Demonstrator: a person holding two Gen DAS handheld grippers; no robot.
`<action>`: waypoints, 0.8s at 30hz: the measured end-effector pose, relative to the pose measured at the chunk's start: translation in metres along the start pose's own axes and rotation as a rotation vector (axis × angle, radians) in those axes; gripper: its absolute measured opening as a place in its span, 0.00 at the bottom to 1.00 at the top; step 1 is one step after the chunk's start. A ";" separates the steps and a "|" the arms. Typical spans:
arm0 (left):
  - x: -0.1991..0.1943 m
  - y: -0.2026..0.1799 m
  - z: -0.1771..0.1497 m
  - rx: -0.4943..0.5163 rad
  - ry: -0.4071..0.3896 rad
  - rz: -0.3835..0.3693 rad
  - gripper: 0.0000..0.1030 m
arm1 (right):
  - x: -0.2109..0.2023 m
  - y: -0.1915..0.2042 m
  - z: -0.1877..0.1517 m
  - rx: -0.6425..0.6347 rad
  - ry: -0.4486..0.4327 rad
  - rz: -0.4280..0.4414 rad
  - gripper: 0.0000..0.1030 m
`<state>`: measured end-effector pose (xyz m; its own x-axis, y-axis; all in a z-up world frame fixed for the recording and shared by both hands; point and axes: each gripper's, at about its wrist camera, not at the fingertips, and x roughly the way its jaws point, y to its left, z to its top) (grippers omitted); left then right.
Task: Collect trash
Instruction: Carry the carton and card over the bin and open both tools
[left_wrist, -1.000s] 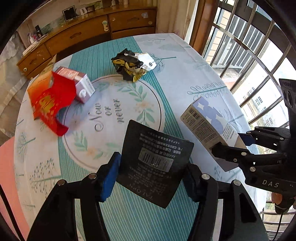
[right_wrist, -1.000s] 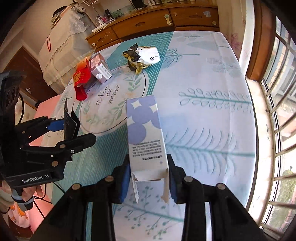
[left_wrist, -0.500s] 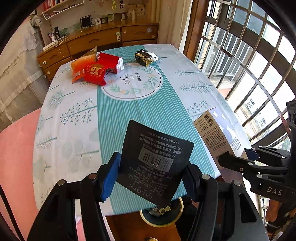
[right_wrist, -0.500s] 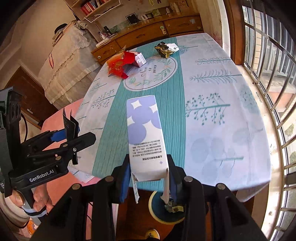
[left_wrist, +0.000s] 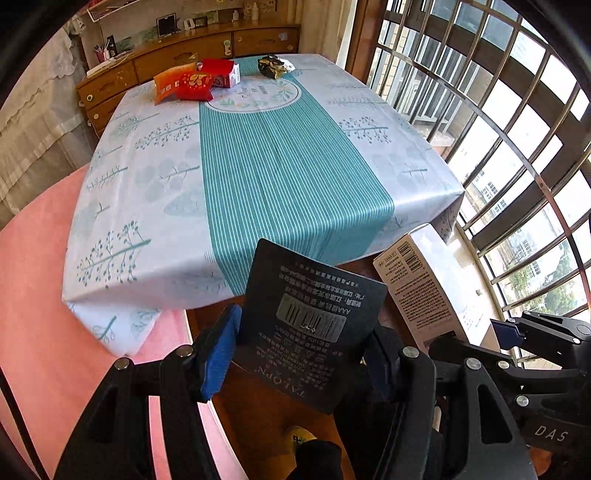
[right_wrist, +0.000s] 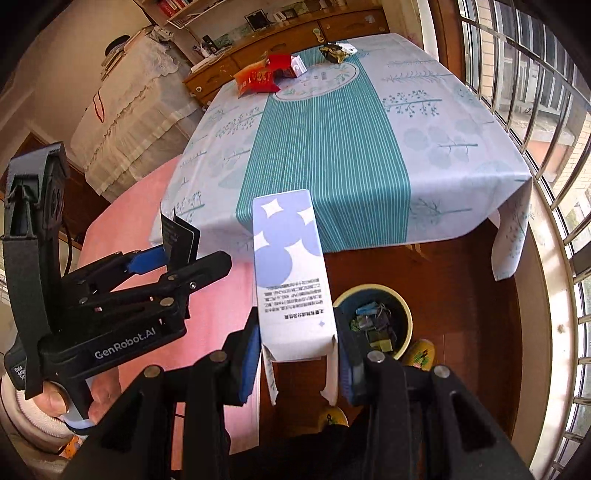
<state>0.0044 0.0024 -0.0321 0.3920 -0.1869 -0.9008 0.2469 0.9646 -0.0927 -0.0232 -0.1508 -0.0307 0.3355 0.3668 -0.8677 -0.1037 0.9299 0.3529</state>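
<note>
Two pieces are being carried off the worktop (right_wrist: 461, 122) for binning: black carton (left_wrist: 310, 321) clamped in left claw (left_wrist: 301, 354), blue-white box (right_wrist: 291, 273) clamped in right claw (right_wrist: 299, 354), held beside trash bin (right_wrist: 400, 308) below.

Both grippers are black with blue finger pads (left_wrist: 218, 350) and silver screws; white lettering reads "GenRobot.AI" and "DAS".
</note>
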 end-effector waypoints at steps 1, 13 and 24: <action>0.002 -0.001 -0.006 -0.005 0.012 -0.004 0.59 | 0.000 -0.001 -0.005 0.003 0.010 -0.007 0.35; 0.117 -0.014 -0.070 -0.053 0.130 0.013 0.60 | 0.118 -0.066 -0.061 0.091 0.149 -0.049 0.35; 0.284 0.000 -0.117 -0.072 0.186 0.034 0.63 | 0.281 -0.152 -0.097 0.220 0.199 -0.084 0.37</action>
<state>0.0118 -0.0293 -0.3381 0.2274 -0.1225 -0.9661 0.1695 0.9819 -0.0846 -0.0042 -0.1866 -0.3622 0.1416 0.3077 -0.9409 0.1295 0.9365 0.3258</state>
